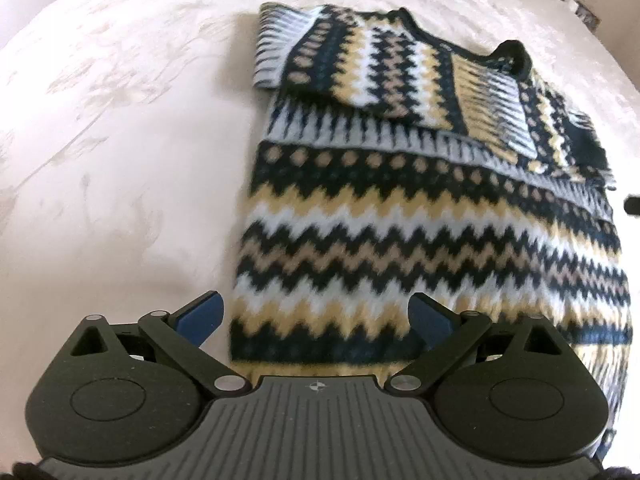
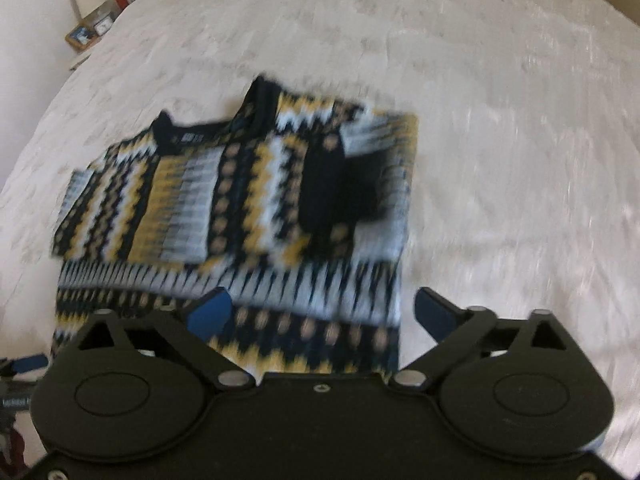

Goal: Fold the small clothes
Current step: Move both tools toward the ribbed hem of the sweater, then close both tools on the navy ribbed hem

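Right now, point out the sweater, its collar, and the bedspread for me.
sweater (image 1: pixel 420 240): left wrist view, on the zigzag body panel.
collar (image 1: pixel 514 50): left wrist view, on the dark raised neck edge.
bedspread (image 2: pixel 520 140): right wrist view, on bare white fabric beside the sweater.

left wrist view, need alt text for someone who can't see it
A zigzag-patterned knit sweater lies on a pale bedspread, its sleeves folded across the chest. The left gripper is open over the near hem, holding nothing.
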### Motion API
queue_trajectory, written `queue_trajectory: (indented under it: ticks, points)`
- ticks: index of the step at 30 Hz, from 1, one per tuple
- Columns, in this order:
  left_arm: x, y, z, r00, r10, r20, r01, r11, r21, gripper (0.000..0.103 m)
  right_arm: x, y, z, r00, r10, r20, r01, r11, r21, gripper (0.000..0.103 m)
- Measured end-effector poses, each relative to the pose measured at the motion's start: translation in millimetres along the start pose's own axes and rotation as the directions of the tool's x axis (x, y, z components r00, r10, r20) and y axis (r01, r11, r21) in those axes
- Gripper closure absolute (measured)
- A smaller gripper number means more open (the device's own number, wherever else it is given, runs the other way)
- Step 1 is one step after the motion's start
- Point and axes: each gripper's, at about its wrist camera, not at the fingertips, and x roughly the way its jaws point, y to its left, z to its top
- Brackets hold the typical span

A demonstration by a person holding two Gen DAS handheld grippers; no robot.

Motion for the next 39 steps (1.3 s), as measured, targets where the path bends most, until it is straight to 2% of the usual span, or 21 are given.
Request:
queue_trajectory:
  ticks: [10,17,23,32,39]
  points:
    - [-12.4,9.4,-31.4,0.998,0.042,-0.049,-0.042,0.999,-0.017,0.003,-12.5,6.4,-71.6,0.997,0.010,-0.080,-0.010,1.000,0.009,0.000]
    - [-6.3,11.4,-54.1,0.992,0.066,-0.106,-0.065,0.998,0.014,0.003,-14.1,11.4,-107.4,0.991,0.004,-0.136,0.000,1.000,0.028,0.000]
    - [-5.0,10.0,-60.4,0.991,0.068,-0.116,-0.062,0.997,0.053,0.003,-13.0,14.4,-126.1,0.986,0.007,-0.166,0.001,0.999,0.051,0.000]
    - [3.0,15.7,-64.8,0.990,0.051,-0.132,-0.046,0.998,0.043,0.001,-11.0,17.0,-145.1,0.981,0.018,-0.192,-0.006,0.998,0.062,0.000]
    - [15.5,8.3,-56.1,0.986,0.095,-0.134,-0.089,0.995,0.045,0.000,-6.9,14.5,-153.7,0.981,0.035,-0.191,-0.027,0.999,0.045,0.000]
